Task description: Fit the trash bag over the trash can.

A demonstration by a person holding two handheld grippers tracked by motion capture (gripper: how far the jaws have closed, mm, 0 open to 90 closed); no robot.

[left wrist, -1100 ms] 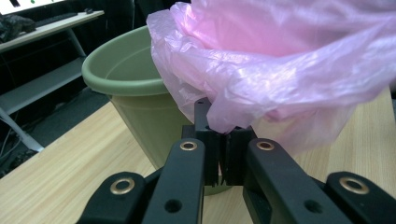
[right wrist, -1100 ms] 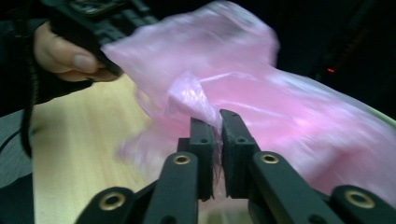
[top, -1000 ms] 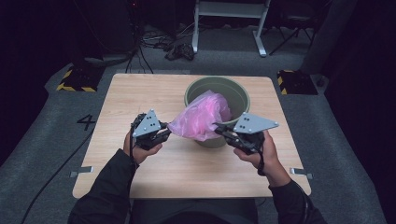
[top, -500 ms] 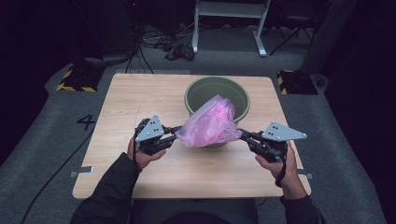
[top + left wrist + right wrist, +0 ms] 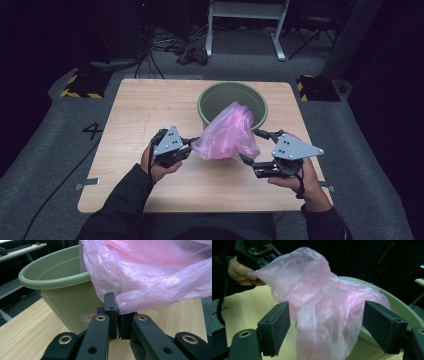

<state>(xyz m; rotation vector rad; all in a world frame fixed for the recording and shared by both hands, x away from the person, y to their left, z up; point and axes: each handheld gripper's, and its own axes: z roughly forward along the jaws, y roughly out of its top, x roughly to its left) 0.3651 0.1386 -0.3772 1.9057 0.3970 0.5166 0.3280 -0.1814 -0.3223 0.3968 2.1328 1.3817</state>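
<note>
The right tongs (image 5: pixel 251 148) have let go of the pink plastic bag (image 5: pixel 227 132). A second ago they sat close against its right edge; half a second ago they had drawn off to the right; now they stand with jaws wide apart, and in the right gripper view the bag (image 5: pixel 324 312) hangs loose in the gap between the two black pads, touching neither as far as I can tell. The left tongs (image 5: pixel 190 145) have kept their grip throughout: in the left gripper view the jaws are pressed together on a pinch of the bag's lower edge (image 5: pixel 130 300).

My reading is that the work is opening the bag to line the green bucket (image 5: pixel 215 95), and that the right tongs have released in order to take a fresh hold on another part of the rim. Until they do, the bag is held from one side only and its mouth cannot be spread.

The bag is thin, translucent pink film, heavily crumpled, bunched into a soft mound. In the high view it sits at the centre of the frame, draped over the near rim of the bucket, with its left corner pulled toward the left tongs. The bucket stands upright on the wooden worktop (image 5: pixel 135 115), in the upper middle of the frame.
</note>
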